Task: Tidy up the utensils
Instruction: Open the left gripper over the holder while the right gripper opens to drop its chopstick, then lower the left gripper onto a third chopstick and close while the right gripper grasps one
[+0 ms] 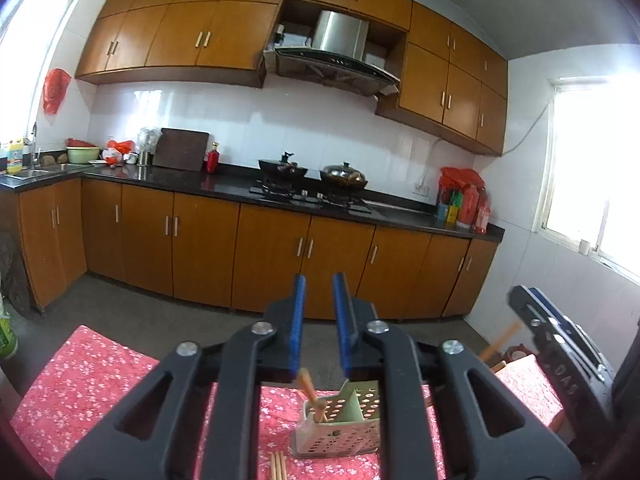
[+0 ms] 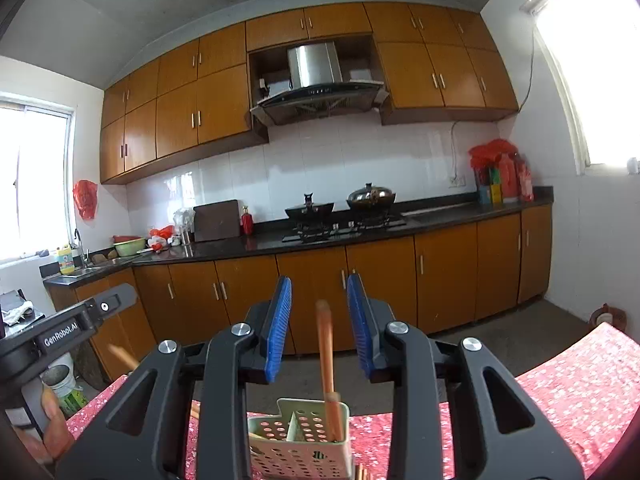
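Evidently both blue-padded grippers, left (image 1: 320, 320) and right (image 2: 319, 328), hover parted and empty above the pale perforated plastic utensil caddy (image 2: 298, 440) on the red floral tablecloth (image 2: 580, 380), where a wooden chopstick (image 2: 328, 368) stands upright, leaning in a compartment for storage.

Both wrist views face the kitchen counter (image 1: 248, 192), sharing the utensil holder (image 2: 298, 440).

Daylit, fairly bright kitchen. Blown-out white window (image 1: 596, 168) at right and another window (image 2: 34, 184) at left wash out all detail. Glare streaks on glossy white wall tiles (image 2: 320, 160). Heavy fisheye bending, dark vignette corners. Upright orange wooden chopstick (image 2: 326, 356) motion-blurred; near black linkage soft.
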`<control>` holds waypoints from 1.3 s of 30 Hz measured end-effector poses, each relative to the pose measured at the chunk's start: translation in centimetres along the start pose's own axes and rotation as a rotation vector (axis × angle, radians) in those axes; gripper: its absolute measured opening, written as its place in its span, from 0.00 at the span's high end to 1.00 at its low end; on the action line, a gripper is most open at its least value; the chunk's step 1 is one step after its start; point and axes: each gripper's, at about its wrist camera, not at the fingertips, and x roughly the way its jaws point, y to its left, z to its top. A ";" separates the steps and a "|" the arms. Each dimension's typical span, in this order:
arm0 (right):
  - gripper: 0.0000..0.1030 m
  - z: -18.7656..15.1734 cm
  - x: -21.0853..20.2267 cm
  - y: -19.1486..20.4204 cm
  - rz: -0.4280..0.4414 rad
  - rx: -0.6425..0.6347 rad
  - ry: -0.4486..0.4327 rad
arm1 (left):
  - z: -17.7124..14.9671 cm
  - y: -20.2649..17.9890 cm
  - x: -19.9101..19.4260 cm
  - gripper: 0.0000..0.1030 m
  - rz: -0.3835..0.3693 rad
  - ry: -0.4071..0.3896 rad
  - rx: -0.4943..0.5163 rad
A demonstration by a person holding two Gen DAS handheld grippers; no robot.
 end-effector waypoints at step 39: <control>0.93 -23.1 -3.4 -6.8 -0.118 0.056 0.797 | -25.2 4.5 -4.0 0.86 -0.039 0.676 0.058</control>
